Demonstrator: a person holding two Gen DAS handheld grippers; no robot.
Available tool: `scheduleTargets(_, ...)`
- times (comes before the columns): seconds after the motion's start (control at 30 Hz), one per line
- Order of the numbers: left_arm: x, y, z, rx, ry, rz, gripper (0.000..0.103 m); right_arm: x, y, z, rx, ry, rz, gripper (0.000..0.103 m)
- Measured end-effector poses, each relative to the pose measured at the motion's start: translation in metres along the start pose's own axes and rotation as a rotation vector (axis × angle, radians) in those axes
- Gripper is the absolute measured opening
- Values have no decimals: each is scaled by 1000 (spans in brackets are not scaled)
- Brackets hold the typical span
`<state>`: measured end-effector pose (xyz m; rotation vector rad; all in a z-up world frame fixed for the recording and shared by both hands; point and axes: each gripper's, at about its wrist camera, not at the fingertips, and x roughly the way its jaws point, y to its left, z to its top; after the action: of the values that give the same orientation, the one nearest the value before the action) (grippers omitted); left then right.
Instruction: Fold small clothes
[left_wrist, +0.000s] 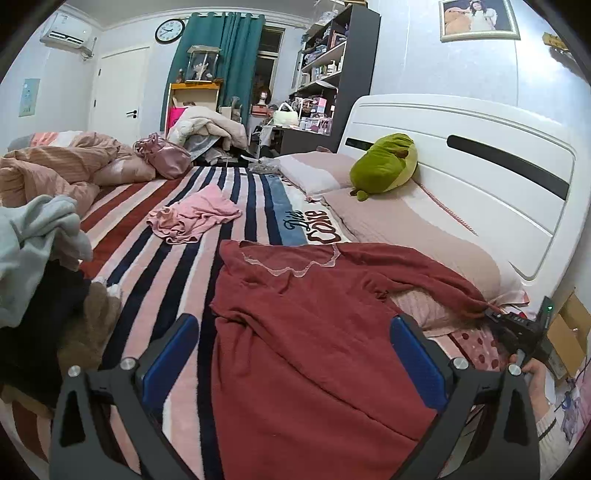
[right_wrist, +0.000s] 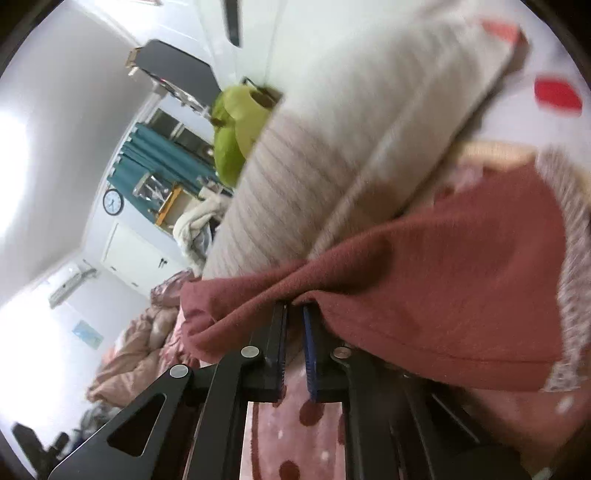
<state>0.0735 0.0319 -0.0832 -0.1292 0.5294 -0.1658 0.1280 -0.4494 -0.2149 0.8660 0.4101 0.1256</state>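
Lying across the lower middle of the left wrist view, the red top (left_wrist: 314, 325) covers the striped bed (left_wrist: 173, 266). Left gripper (left_wrist: 295, 332) hovers over it, fingers wide apart. Right gripper (right_wrist: 294, 308), at that view's lower right, pinches its sleeve beside the pillow (left_wrist: 406, 229).

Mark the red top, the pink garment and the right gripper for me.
red top (left_wrist: 317, 332), left wrist view, chest panel
pink garment (left_wrist: 195, 218), left wrist view, crumpled middle
right gripper (right_wrist: 294, 308), right wrist view, between fingertips
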Motion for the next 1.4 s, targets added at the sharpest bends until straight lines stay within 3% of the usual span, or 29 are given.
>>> scheduleTargets(0.2, -1, 2, -1, -8, -5, -21, 102, -9, -1, -1, 64, 31, 43, 6)
scheduleTargets(0.27, 0, 1, -2, -4, 1, -35, 102, -8, -4, -4, 74, 70, 11, 9)
scheduleTargets(0.33, 1, 2, -3, -14, 4, -70, 102, -6, -10, -6, 101, 108, 24, 37)
scheduleTargets(0.37, 2, 2, -3, -22, 8, -98, 102, -3, -9, -5, 93, 117, 40, 39)
scheduleTargets(0.43, 6, 2, -5, -35, 20, -133, 102, 3, -6, 1, 91, 128, 61, 58)
scheduleTargets(0.5, 8, 1, -6, -39, 26, -137, 102, 9, -2, 7, 97, 118, 72, 65)
scheduleTargets(0.6, 10, 0, -9, -43, 32, -132, 102, 18, 2, 8, 108, 104, -10, 65)
scheduleTargets(0.67, 10, 1, -10, -42, 34, -127, 102, 21, 8, 8, 95, 72, -56, 56)
scheduleTargets(0.7, 9, 2, -11, -42, 35, -124, 102, 21, 9, 7, 88, 46, -105, 31)
scheduleTargets(0.73, 8, 4, -11, -41, 35, -118, 102, 22, 11, 8, 84, 37, -105, 20)
scheduleTargets(0.8, 6, 8, -11, -40, 31, -104, 102, 15, 23, 6, 18, -1, -141, 8)
scheduleTargets(1.17, 0, 36, -17, -91, -1, -100, 102, -5, 149, 28, -419, -120, -11, 5)
scheduleTargets(1.23, -3, 43, -20, -99, -6, -90, 102, -8, 187, 20, -524, -92, 79, 5)
scheduleTargets(1.3, -5, 50, -23, -107, -6, -85, 102, -6, 226, -4, -668, 3, 168, 7)
scheduleTargets(1.37, -7, 57, -26, -112, 6, -91, 102, 2, 252, -46, -796, 182, 252, 9)
scheduleTargets(1.4, -7, 59, -28, -104, 20, -97, 102, 14, 263, -82, -877, 345, 289, 10)
